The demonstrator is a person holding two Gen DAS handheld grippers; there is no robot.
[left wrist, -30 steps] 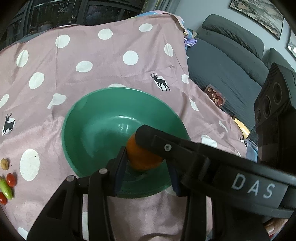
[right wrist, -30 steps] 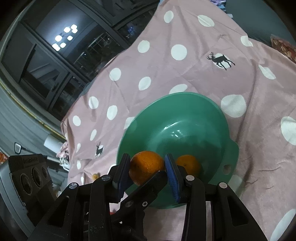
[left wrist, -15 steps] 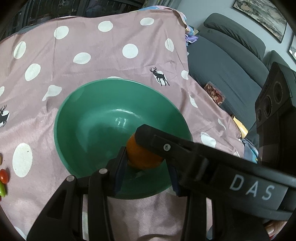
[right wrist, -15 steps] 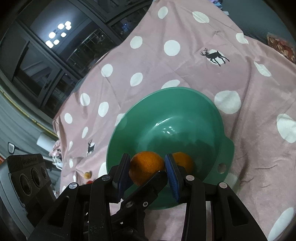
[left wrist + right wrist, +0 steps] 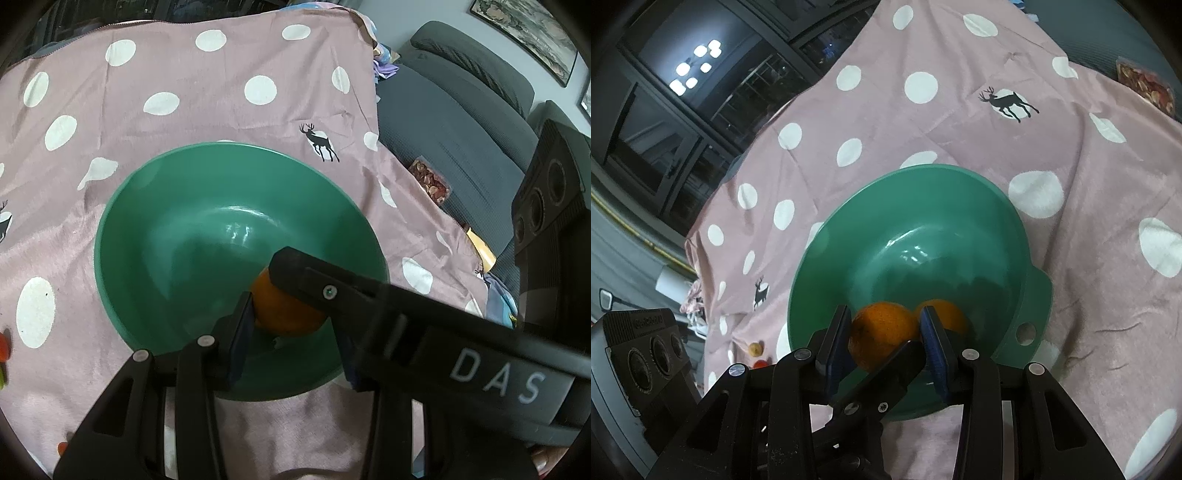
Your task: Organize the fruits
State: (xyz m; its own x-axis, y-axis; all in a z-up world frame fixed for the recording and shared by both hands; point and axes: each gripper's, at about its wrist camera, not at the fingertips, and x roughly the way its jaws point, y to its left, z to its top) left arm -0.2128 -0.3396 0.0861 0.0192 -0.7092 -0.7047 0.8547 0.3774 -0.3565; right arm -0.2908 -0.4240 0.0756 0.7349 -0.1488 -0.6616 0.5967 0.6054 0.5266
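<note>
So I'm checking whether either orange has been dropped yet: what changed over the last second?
No release. Both views slid slightly across the polka-dot cloth: the green bowl sits a bit lower in each view, and the small fruits at the left edge have nearly left the left view. The left tongs remain shut on an orange and the right tongs on another orange, both over the bowl.

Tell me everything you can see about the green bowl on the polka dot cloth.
The green bowl is round, deep and glossy, plastic by its look, with a flat tab handle pierced by a hole on its rim. It sits upright on the pink polka-dot cloth. Over its near side the right gripper holds one orange, and the left gripper holds a second orange beside it. Whether either fruit touches the bowl cannot be told. Otherwise it looks empty.
</note>
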